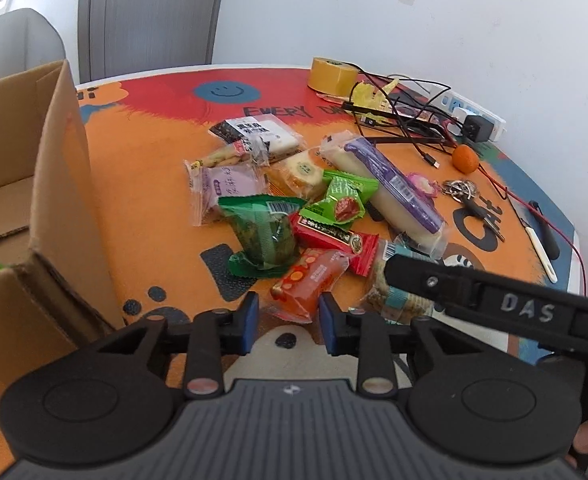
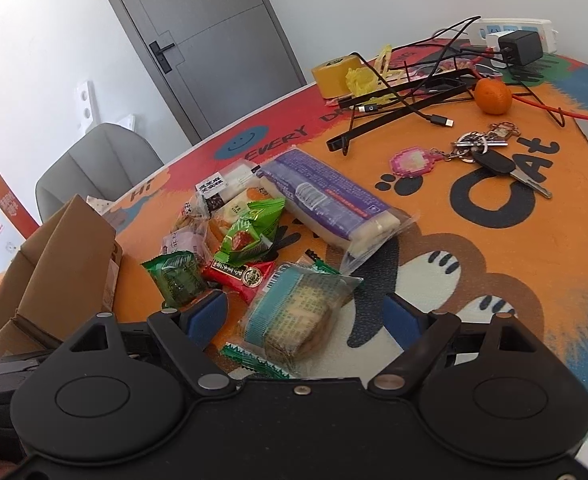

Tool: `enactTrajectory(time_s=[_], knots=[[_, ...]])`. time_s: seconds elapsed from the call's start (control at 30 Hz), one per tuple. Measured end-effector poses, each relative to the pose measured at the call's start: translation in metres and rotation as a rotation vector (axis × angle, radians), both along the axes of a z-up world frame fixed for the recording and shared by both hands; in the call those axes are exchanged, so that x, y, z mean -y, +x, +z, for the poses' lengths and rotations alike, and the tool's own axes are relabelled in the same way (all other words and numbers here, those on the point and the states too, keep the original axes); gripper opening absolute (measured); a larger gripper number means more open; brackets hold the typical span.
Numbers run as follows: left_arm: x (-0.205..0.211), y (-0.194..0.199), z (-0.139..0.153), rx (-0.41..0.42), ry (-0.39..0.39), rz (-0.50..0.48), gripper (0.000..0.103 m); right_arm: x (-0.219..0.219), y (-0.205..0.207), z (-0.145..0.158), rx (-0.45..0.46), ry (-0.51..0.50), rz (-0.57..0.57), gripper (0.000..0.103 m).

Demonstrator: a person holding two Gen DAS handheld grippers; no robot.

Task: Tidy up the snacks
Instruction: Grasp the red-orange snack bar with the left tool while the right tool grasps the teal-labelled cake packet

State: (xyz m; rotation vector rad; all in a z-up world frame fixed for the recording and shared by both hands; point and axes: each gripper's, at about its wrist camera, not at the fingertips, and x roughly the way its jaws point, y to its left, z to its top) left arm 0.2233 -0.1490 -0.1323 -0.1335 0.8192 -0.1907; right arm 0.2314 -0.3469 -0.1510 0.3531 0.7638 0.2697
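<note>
Right of the box point(image 1: 33, 184), the left gripper point(image 1: 289, 320) is angled down, jaws narrowed around the orange packet point(image 1: 306, 284), contact unclear; the right gripper point(image 2: 306, 316) is held wide over the teal packet point(image 2: 294, 316)

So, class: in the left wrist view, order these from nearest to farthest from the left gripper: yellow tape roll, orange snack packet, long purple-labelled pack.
1. Orange snack packet, between the fingers.
2. Long purple-labelled pack, mid-table, right.
3. Yellow tape roll, far edge.

Tape roll point(image 1: 331, 74), orange point(image 2: 492, 96), keys point(image 2: 494, 156), power strip point(image 1: 474, 110), cables on table; grey door point(image 2: 209, 36) behind.
</note>
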Motion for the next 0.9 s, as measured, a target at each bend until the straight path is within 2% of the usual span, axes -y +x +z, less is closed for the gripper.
enactTrajectory(time_s=[0.07,0.13,0.2,0.27,0.47,0.77,0.9], knots=[[0.000,-0.001,0.002,0.004,-0.003,-0.010,0.035,-0.005,0.002,0.000,0.007,-0.025,-0.002,0.084],[0.000,0.000,0.003,-0.010,0.011,-0.007,0.043,-0.010,0.004,0.000,0.014,-0.056,-0.002,0.081],[0.000,0.001,0.002,-0.009,0.024,-0.003,0.044,-0.013,0.005,0.000,0.018,-0.084,-0.002,0.075],[0.001,0.001,0.001,-0.003,0.023,-0.005,0.044,-0.013,0.005,0.000,0.017,-0.108,-0.003,0.064],[0.004,0.002,0.007,0.040,0.006,-0.001,0.050,-0.002,-0.001,0.001,0.014,-0.097,0.011,0.053],[0.021,0.006,0.000,0.044,0.015,-0.048,0.050,0.010,-0.011,0.005,0.007,-0.135,-0.024,0.054],[0.023,0.010,-0.007,0.026,0.021,-0.056,0.044,0.013,-0.011,0.004,0.023,-0.117,-0.026,0.060]])
